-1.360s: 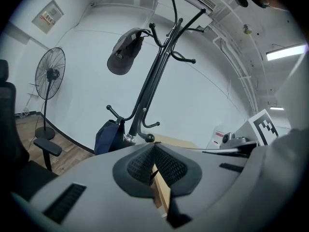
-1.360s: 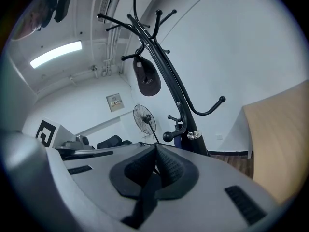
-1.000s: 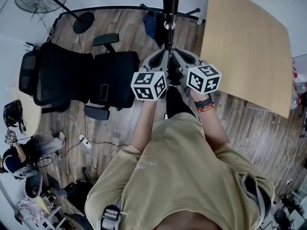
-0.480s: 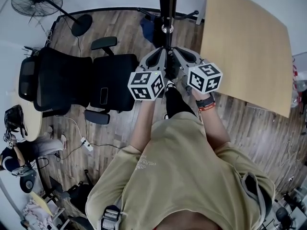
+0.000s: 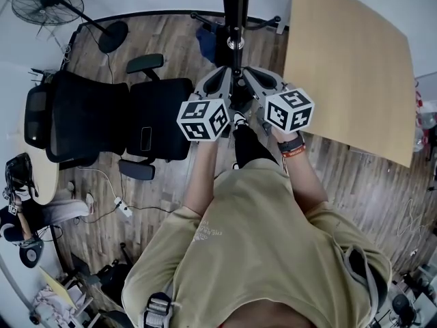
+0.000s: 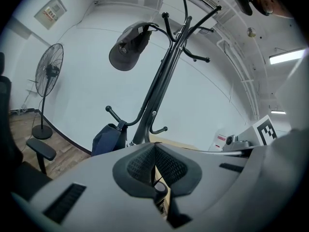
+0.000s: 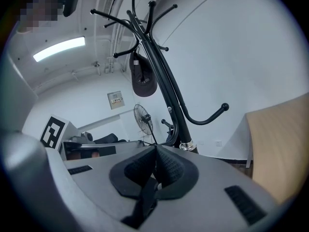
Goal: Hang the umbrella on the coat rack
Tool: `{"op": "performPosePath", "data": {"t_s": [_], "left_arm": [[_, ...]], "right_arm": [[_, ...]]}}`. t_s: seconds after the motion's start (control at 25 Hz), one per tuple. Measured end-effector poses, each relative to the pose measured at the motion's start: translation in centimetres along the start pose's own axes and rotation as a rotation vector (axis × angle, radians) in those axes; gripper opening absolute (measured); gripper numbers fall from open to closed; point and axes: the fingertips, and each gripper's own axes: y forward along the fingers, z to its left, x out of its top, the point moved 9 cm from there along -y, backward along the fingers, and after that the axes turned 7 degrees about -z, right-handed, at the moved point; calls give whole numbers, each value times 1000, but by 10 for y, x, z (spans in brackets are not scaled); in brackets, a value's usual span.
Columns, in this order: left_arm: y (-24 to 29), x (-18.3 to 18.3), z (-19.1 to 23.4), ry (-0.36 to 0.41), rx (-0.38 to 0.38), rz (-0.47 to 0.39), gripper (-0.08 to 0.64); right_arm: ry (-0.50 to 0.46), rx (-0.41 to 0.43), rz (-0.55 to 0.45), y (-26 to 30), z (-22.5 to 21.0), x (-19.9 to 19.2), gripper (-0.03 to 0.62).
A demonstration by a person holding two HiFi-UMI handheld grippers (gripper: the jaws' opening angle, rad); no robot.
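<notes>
Up at the coat rack [image 5: 235,9], little has changed from a second ago. The left cube [image 5: 203,119] has slid slightly left, so its gap to the right cube [image 5: 289,109] is a touch wider. The right cube has barely moved. The office chairs [image 5: 109,115] and the fan [image 5: 41,2] have shifted in frame, which I read as head motion.

Left gripper [image 6: 154,151]: jaws pressed together, with no daylight between the pads [image 6: 137,166]. A thin dark strap [image 6: 159,191] loops out just under the seam, pinched there.

Right gripper [image 7: 155,153]: same picture. The jaws are closed and a dark strap runs down from the seam between the pads. Both grippers clamp something thin and nothing bulky.

Both gripper views look up along the rack. The pole is just ahead, a cap [image 6: 128,47] hangs on an upper hook, and a blue bag [image 6: 108,138] sits on a low hook. The free lower hook [image 7: 207,117] curves out to the right in the right gripper view.

Umbrella: I see only the strap at the jaws. In the head view a long dark shape [image 5: 251,147] runs from between the grippers back toward the person's torso — umbrella body or leg, I can't tell. The wooden table [image 5: 348,67] stands just to the right of the rack.
</notes>
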Motion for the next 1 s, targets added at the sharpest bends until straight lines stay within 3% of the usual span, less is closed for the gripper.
{"op": "performPosePath", "data": {"t_s": [0.32, 0.72, 1.0], "left_arm": [[4, -14, 7, -9, 3, 24, 24], [3, -24, 3, 25, -33, 56, 24], [1, -27, -2, 94, -50, 75, 24]], "right_arm": [[26, 5, 23, 6, -6, -11, 17], [-15, 8, 51, 8, -2, -16, 17], [-53, 35, 99, 11, 2, -19, 17]]}}
